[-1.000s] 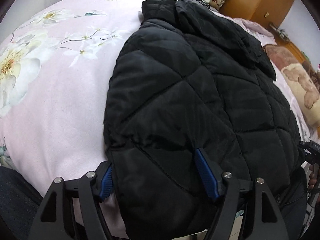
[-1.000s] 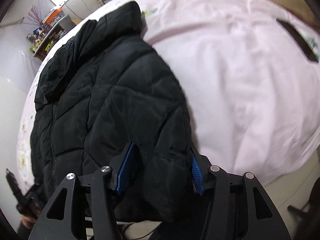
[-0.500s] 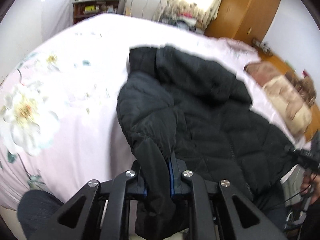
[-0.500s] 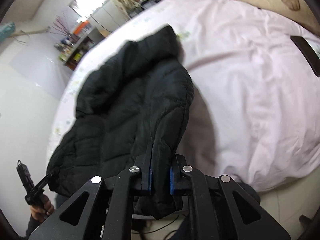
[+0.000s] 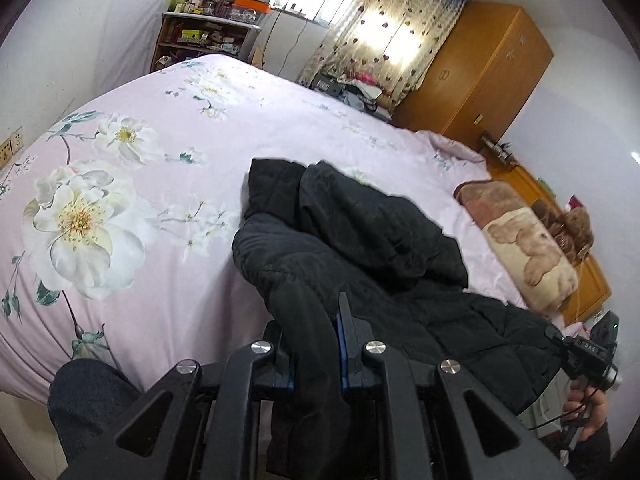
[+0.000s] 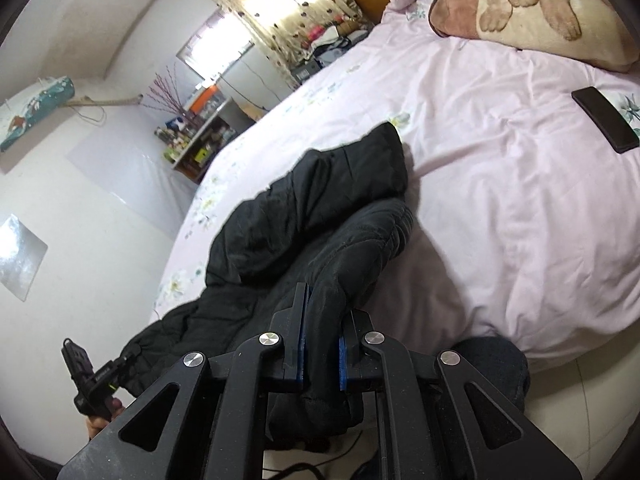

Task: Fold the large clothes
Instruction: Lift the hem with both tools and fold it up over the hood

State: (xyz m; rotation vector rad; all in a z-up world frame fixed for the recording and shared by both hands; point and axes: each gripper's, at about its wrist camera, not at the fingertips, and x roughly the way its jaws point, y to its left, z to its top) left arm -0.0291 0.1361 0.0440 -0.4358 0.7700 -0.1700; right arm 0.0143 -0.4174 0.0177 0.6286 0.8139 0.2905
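Observation:
A black quilted jacket lies on the pink flowered bed, its hood toward the far side. My left gripper is shut on the jacket's near left hem corner, lifted off the bed. In the right wrist view the jacket runs away toward the upper left, and my right gripper is shut on its near right hem corner, also raised. Pinched fabric hangs down between both pairs of blue pads. The right gripper shows at the left view's right edge, the left one at the right view's lower left.
A teddy-bear pillow lies at the bed's head, also seen as the pillow. A black phone rests on the sheet at right. A shelf, curtain and wooden wardrobe stand beyond. The person's knees press the bed edge.
Both grippers went from open around the hem to shut on it, then rose and tilted up, lifting the near hem so the jacket bunches toward the hood.

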